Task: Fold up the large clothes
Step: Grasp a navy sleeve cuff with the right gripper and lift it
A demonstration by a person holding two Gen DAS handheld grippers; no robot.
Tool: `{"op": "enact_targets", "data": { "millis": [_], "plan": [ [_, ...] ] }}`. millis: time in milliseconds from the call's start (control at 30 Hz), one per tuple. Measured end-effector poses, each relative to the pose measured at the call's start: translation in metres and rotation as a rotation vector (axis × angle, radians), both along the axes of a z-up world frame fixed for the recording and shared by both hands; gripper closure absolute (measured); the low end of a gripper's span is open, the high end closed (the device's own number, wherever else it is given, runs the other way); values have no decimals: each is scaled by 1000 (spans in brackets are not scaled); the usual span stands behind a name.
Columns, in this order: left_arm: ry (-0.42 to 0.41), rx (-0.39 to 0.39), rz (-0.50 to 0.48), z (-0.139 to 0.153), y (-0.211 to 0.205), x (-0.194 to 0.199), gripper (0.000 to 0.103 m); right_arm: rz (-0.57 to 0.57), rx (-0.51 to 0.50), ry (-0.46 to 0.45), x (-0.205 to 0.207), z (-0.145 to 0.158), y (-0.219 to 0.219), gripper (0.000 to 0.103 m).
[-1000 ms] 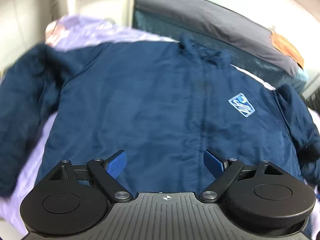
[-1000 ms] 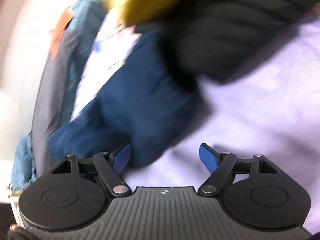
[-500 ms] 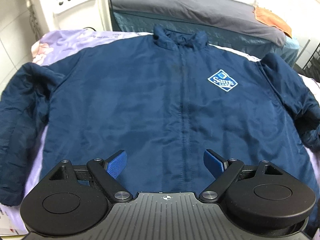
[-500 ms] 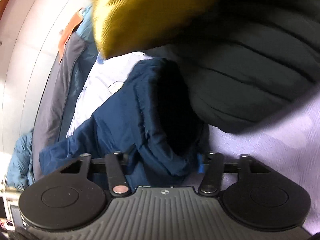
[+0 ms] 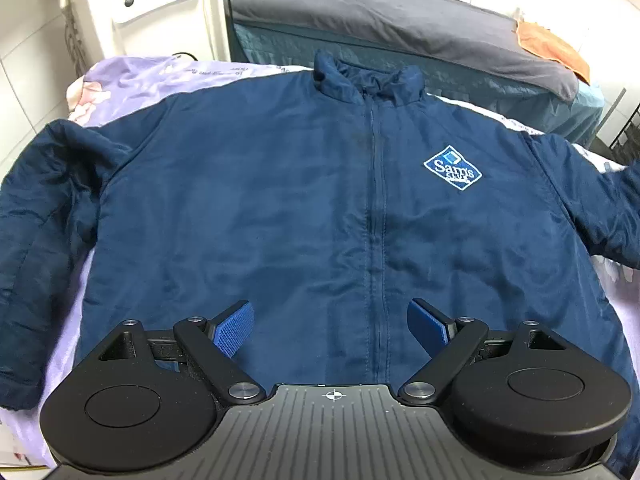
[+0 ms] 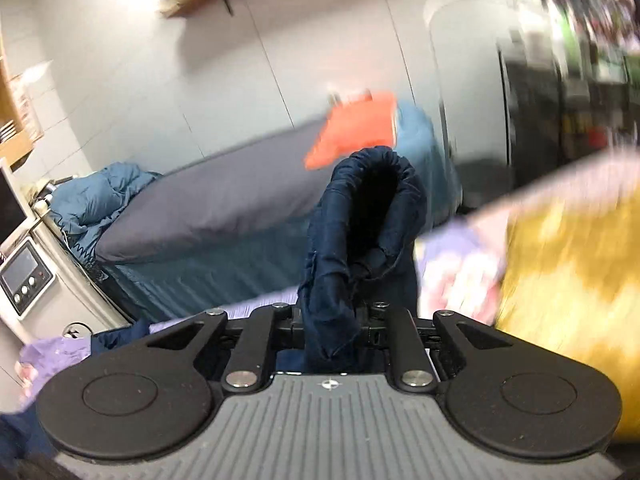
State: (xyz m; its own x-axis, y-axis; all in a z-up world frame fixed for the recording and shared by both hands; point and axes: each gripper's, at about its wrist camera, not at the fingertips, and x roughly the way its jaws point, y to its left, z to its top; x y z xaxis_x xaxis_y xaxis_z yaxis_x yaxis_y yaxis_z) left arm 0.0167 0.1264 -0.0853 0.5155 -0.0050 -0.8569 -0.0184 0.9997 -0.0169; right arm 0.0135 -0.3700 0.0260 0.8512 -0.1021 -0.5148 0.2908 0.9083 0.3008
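With my right tool [image 6: 332,320] clamped on the raised sleeve cuff [image 6: 372,208], I judge the jacket [image 5: 280,200] body lies to its left; left tool [image 5: 330,330] hangs spread, empty.

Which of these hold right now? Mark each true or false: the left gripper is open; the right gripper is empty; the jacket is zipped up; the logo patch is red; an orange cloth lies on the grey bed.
1. The left gripper is open: true, nothing is between its fingers.
2. The right gripper is empty: false, it is shut on the jacket cuff.
3. The jacket is zipped up: true.
4. The logo patch is red: false, it is blue and white.
5. An orange cloth lies on the grey bed: true.
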Motion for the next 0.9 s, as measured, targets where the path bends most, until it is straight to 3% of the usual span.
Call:
{"op": "enact_targets", "data": {
  "millis": [100, 267, 333, 400, 533, 667, 800, 900],
  "plan": [
    [5, 6, 5, -3, 2, -1, 0, -122, -80, 45, -8, 3, -42, 84],
    [26, 8, 25, -9, 12, -5, 0, -347, 63, 178, -25, -49, -119, 84],
    [39, 14, 33, -12, 17, -6, 0, -378, 118, 188, -29, -62, -122, 84],
    [44, 21, 38, -12, 22, -7, 0, -374, 104, 172, -26, -61, -114, 84],
    [44, 21, 43, -13, 29, -6, 0, -321, 55, 134, -14, -40, -95, 84],
    [40, 13, 56, -15, 38, -5, 0, -193, 5, 62, 6, -2, -64, 84],
    [24, 25, 57, -15, 49, -4, 0, 30, 75, -16, 39, 25, -2, 84],
    [0, 89, 50, -13, 59, -2, 0, 207, 98, -25, 71, 34, 63, 84]
  ]
}}
